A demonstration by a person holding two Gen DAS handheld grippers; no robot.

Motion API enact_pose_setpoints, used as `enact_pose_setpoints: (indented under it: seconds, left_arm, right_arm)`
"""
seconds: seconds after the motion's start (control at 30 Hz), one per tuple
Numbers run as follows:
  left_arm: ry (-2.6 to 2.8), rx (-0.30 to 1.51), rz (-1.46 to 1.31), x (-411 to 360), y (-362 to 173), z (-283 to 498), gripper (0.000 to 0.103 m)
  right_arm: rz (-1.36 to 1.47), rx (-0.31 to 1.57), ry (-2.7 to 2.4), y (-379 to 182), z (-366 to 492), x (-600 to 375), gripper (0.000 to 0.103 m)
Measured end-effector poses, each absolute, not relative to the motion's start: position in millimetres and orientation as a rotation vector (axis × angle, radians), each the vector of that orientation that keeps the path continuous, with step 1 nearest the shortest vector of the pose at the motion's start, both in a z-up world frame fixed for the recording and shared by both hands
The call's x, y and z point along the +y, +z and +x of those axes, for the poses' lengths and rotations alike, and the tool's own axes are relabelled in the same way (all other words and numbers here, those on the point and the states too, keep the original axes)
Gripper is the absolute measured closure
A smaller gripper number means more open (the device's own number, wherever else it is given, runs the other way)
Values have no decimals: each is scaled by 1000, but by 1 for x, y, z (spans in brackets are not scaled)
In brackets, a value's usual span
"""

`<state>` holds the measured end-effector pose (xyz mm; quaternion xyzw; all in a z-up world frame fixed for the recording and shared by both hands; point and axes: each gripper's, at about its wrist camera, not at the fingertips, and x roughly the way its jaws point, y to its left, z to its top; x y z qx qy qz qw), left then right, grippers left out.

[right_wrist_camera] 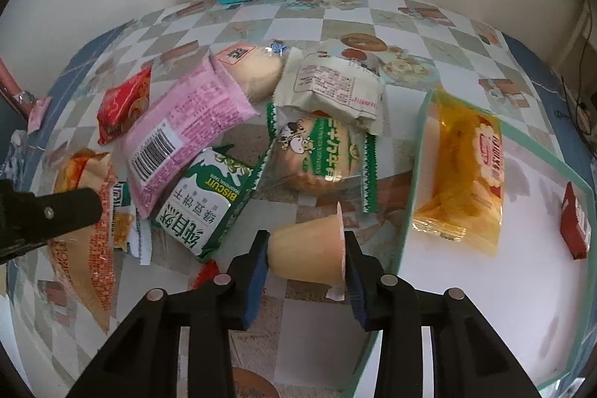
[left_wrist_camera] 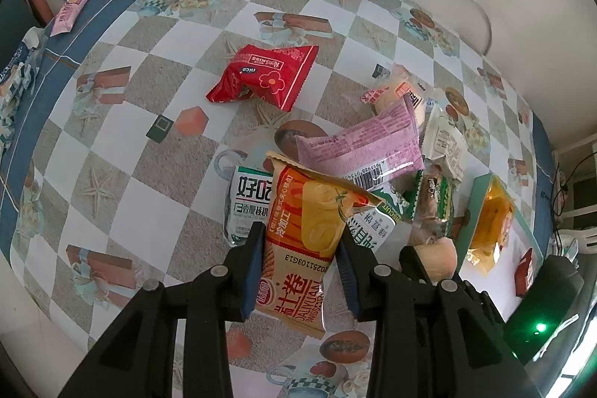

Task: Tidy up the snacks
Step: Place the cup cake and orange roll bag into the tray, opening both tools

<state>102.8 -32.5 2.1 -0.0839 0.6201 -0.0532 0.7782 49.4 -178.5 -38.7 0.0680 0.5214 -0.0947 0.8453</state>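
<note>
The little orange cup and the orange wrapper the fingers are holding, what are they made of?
The little cup looks like soft, cloudy plastic with a matte side, probably sealed with a thin peel-off film: a loose tab sticks out at its rim. The orange wrapper looks like thin, shiny plastic film: it crinkles, catches the light, has a see-through window and a zigzag-cut end.

Black claw [left_wrist_camera: 300, 263] (blue pads [left_wrist_camera: 253, 271])
</note>
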Motion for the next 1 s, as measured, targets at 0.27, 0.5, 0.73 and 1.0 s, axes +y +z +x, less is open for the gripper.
enact_pose_setpoints:
  seconds: [0.27,0.5,0.73,1.0]
  left_arm:
    - [-117,1325,-194,-30,9,102,64]
    - [-123,1299,-184,-33,19,99,64]
    - [-190,1259,-117,-65,36,87,64]
    - [-345,1218,-20,-127,57,55,64]
  right_arm:
    - [263,1056,-164,-20,44,-192,62]
    - [271,1016,-178,0,35,-196,62]
    - [326,958,-235,25,15,-222,62]
    - [427,923,-442,41,-32,-294,62]
